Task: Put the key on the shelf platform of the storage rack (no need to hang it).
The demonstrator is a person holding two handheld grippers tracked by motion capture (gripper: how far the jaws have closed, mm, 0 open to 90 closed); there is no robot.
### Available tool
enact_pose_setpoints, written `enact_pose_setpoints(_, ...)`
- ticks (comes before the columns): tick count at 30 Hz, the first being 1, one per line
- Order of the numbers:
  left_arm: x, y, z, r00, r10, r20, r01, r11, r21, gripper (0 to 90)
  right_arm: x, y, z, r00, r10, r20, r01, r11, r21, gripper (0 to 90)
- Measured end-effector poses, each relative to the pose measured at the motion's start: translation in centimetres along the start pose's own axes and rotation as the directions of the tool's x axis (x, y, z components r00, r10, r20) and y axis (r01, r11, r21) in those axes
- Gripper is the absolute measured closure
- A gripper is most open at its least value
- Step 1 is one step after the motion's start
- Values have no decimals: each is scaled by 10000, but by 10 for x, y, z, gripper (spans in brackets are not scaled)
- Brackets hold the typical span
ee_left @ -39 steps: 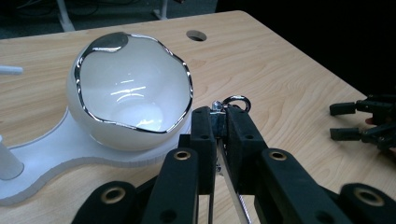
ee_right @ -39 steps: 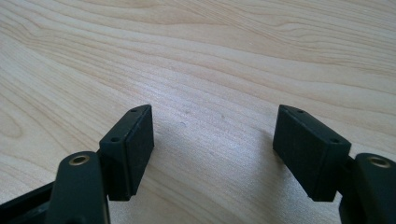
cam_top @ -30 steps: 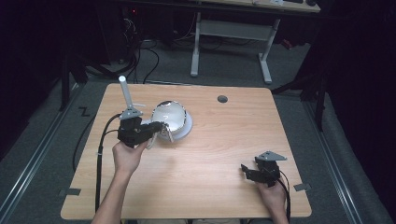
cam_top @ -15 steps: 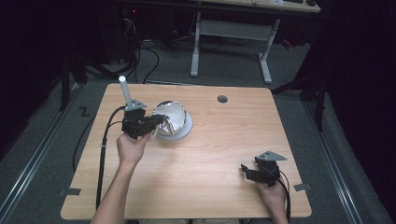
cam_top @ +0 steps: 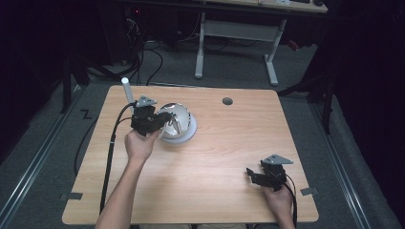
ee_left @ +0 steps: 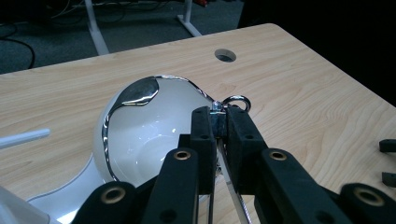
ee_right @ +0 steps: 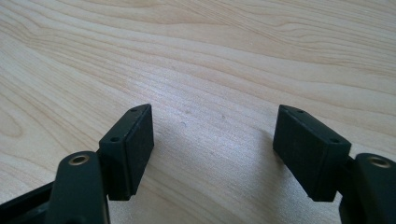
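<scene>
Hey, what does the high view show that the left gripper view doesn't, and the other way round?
High view: both forearms, the left gripper's trailing cable, the right hand at the table's near right corner. Left gripper view: the small ring on the metal bowl's rim, with the jaws shut on the rim beside it. Shared: the tilted bowl on its white plate, and the table's round hole.

On table: bowl left of centre toward far edge, tilted on plate. Left gripper just left of bowl, clamped on ring at bowl's rim. Tube upright behind it at far-left corner. Hole right of bowl near far edge. Right gripper well apart at near right.
</scene>
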State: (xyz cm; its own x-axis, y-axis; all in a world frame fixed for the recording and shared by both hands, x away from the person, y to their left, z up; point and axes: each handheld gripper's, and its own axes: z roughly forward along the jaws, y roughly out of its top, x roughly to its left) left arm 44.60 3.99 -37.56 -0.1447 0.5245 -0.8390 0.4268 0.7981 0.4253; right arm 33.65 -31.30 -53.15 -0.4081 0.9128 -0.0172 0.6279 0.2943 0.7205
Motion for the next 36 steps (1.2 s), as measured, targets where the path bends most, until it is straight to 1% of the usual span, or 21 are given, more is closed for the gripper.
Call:
enact_pose_setpoints(7, 5, 0, 13, 9996, 16, -278, -20, 9999, -137, 822, 0, 0, 0, 10000, -6, 4, 6, 10000, -4, 294)
enact_pose_setpoints(10, 6, 1, 19, 9990, -143, -413, 136, 9997, -184, 822, 0, 0, 0, 10000, -2, 1, 2, 10000, -2, 294)
enact_pose_setpoints(14, 8, -1, 26, 9987, -119, -498, 103, 9995, -315, 822, 0, 0, 0, 10000, -11, 1, 11, 10000, 11, 294)
enact_pose_setpoints(16, 10, -2, 29, 9988, 16, -486, -32, 9994, -340, 822, 0, 0, 0, 10000, -12, 2, 12, 10000, 8, 294)
enact_pose_setpoints(18, 11, -3, 32, 9985, 16, -540, -37, 9992, -388, 822, 0, 0, 0, 10000, -30, -10, 30, 10000, -1, 295)
enact_pose_setpoints(19, 10, -4, 34, 9980, -141, -614, 115, 9990, -427, 822, 0, 0, 0, 10000, -28, -12, 28, 10000, 1, 295)
enact_pose_setpoints(20, 11, -4, 36, 9979, -153, -623, 127, 9990, -417, 822, 0, 0, 0, 10000, -28, -12, 28, 10000, 1, 295)
enact_pose_setpoints(21, 11, -4, 38, 9969, -329, -713, 298, 9985, -450, 822, 0, 0, 0, 10000, -34, -19, 34, 10000, 9, 295)
enact_pose_setpoints(22, 12, -4, 40, 9970, -251, -732, 218, 9987, -450, 822, 0, 0, 0, 10000, -32, -12, 32, 10000, 13, 295)
enact_pose_setpoints(23, 12, -4, 42, 9958, -381, -836, 341, 9982, -483, 822, 0, 0, 0, 10000, -33, -15, 33, 10000, -2, 295)
enact_pose_setpoints(24, 14, -3, 44, 9964, -195, -825, 155, 9987, -489, 822, 0, 0, 0, 10000, -38, -26, 38, 10000, -4, 296)
enact_pose_setpoints(26, 14, -3, 46, 9957, -291, -877, 241, 9981, -575, 821, 0, 0, 0, 10000, -47, -32, 47, 10000, -4, 296)
enact_pose_setpoints(27, 14, -4, 47, 9947, -439, -934, 380, 9973, -636, 821, 0, 0, 0, 10000, -48, -46, 48, 10000, 8, 295)
enact_pose_setpoints(28, 31, 6, 52, 9660, 2542, 481, -2509, 9658, -648, 821, 0, 0, 0, 10000, -44, -43, 44, 10000, 7, 296)
enact_pose_setpoints(30, 32, 6, 55, 9634, 2665, 286, -2636, 9614, -790, 821, 0, 0, 0, 10000, -48, -48, 48, 10000, 6, 295)
enact_pose_setpoints(31, 33, 6, 56, 9644, 2632, 234, -2607, 9622, -787, 821, 0, 0, 0, 10000, -49, -49, 49, 10000, 7, 296)
enact_pose_setpoints(32, 22, -3, 55, 9958, 494, -768, -542, 9966, -614, 821, 0, 0, 0, 10000, -43, -47, 43, 10000, 8, 296)
enact_pose_setpoints(33, 23, -3, 61, 9916, 786, 1030, -733, 9959, -540, 821, 0, 0, 0, 10000, -47, -48, 47, 10000, 8, 296)
enact_pose_setpoints(34, 31, 1, 61, 9795, 1978, 367, -1951, 9785, -669, 821, 0, 0, 0, 10000, -51, -51, 51, 10000, 8, 296)
enact_pose_setpoints(35, 67, 40, 38, 5534, 8094, 1968, -8161, 4795, 3227, 821, 1, 0, 0, 10000, -56, -49, 56, 10000, -3, 296)
enact_pose_setpoints(36, 68, 40, 40, 5404, 8137, 2143, -8277, 4682, 3094, 821, 1, 0, 0, 10000, -56, -46, 56, 10000, -3, 296)
